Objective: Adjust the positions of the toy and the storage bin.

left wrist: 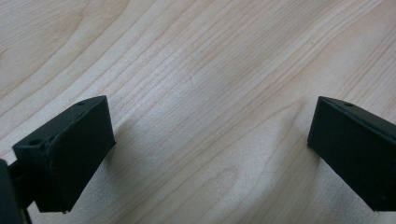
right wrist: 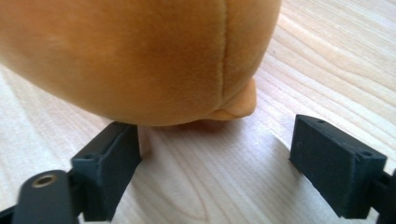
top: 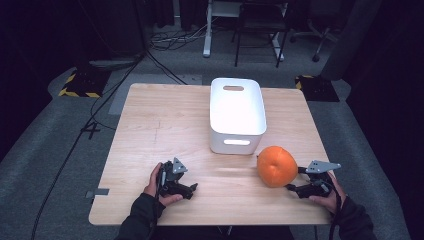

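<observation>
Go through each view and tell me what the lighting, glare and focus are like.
High view: room dark, table lit, white bin glares and is overexposed, picture soft. Left gripper view: wood grain sharp, jaws cast soft shadows. Right gripper view: the orange plush is close and slightly soft, shadow beneath it.

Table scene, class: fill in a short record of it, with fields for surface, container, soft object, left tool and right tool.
surface: light wooden table
container: white bin, upright, at the far middle of the table
soft object: orange plush ball, on the table near the bin's front right corner
left tool: open, above bare wood, holding nothing
right tool: open, right beside the ball, not closed on it
</observation>
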